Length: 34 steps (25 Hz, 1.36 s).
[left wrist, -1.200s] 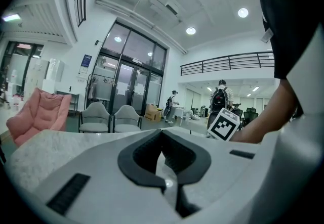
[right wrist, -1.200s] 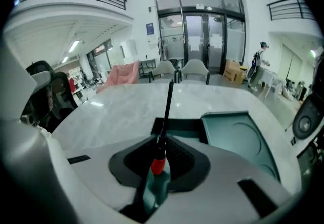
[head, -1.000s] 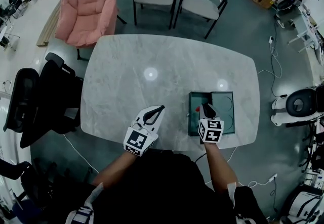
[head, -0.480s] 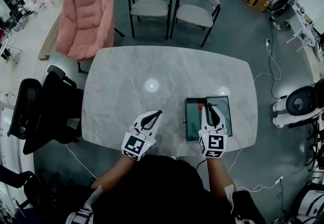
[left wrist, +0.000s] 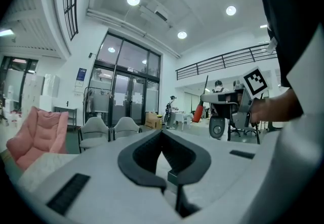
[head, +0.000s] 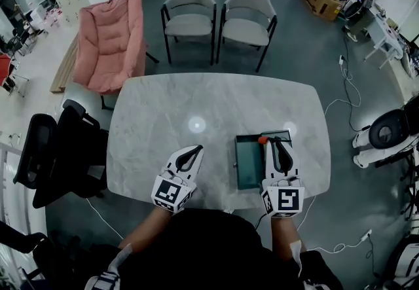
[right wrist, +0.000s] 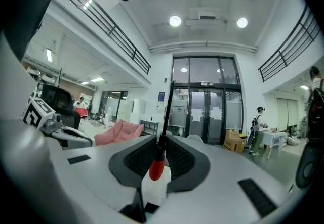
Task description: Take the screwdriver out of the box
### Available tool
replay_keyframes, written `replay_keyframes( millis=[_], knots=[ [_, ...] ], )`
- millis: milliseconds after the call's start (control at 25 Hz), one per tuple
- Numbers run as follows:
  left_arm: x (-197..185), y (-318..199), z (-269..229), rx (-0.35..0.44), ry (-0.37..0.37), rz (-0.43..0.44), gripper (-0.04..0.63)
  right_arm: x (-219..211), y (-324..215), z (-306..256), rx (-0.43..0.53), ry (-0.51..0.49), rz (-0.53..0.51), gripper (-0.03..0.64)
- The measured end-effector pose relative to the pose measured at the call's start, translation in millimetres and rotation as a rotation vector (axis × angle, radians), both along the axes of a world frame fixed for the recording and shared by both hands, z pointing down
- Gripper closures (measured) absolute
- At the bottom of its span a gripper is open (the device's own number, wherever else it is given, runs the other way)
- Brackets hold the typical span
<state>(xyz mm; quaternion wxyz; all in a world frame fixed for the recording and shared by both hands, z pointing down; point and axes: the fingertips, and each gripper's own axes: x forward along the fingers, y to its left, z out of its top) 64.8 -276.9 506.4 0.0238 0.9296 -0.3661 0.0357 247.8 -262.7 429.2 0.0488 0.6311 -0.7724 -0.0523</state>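
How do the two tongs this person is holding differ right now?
The right tongs clamp a red-handled screwdriver, while the left tongs are shut on nothing. In the head view, the right tongs are over the green box and the left tongs are over bare marble table. Both are white with black pads and carry a marker cube.

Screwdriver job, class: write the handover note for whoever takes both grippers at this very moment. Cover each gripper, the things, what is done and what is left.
Left gripper: shut, empty, over the table, left of the box.
Right gripper: shut on the screwdriver, shaft up, red handle down.
Box: open, on the table's near right part, beneath the right gripper.
Done: screwdriver gripped and clear of the box.
Left: probably set it on bare table beside the box, then release.
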Motion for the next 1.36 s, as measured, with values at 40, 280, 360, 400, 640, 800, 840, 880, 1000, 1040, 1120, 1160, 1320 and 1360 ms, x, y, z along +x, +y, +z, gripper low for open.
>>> replay_keyframes(
  millis=[40,280,360,400,640,800,840,880,1000,1040,1120,1160,1320,1360],
  knots=[
    [0,0,-3,0.004,0.001,-0.002,0.589,0,1,-5,0.009,-0.006,-0.001,0.541],
    [0,0,-11,0.017,0.011,-0.022,0.589,3,1,-16,0.041,-0.014,0.004,0.541],
    [0,-1,-12,0.020,0.012,-0.028,0.589,5,-1,-18,0.052,-0.004,0.009,0.541],
    [0,-1,-12,0.022,0.012,-0.031,0.589,6,-1,-19,0.058,0.000,0.011,0.541],
    [-2,-3,-13,0.028,0.012,-0.043,0.589,8,-2,-23,0.074,0.002,0.014,0.541],
    [-1,-3,-12,0.026,0.015,-0.042,0.589,7,-4,-21,0.071,0.009,0.013,0.541],
    [-1,-3,-11,0.025,0.015,-0.042,0.589,7,-4,-20,0.069,0.011,0.015,0.541],
    [-1,-3,-11,0.024,0.016,-0.042,0.589,8,-4,-20,0.068,0.013,0.015,0.541],
    [1,-3,-10,0.023,0.017,-0.042,0.589,10,-4,-17,0.064,0.015,0.017,0.541],
    [2,-3,-10,0.023,0.016,-0.042,0.589,11,-4,-17,0.063,0.016,0.018,0.541],
    [4,-4,-10,0.022,0.017,-0.042,0.589,13,-5,-18,0.063,0.017,0.019,0.541],
    [5,-5,-11,0.021,0.017,-0.042,0.589,13,-6,-19,0.062,0.018,0.019,0.541],
    [4,-6,-9,0.019,0.016,-0.044,0.589,12,-8,-19,0.060,0.019,0.016,0.541],
    [4,-6,-9,0.018,0.016,-0.045,0.589,12,-9,-18,0.059,0.019,0.014,0.541]
  ],
)
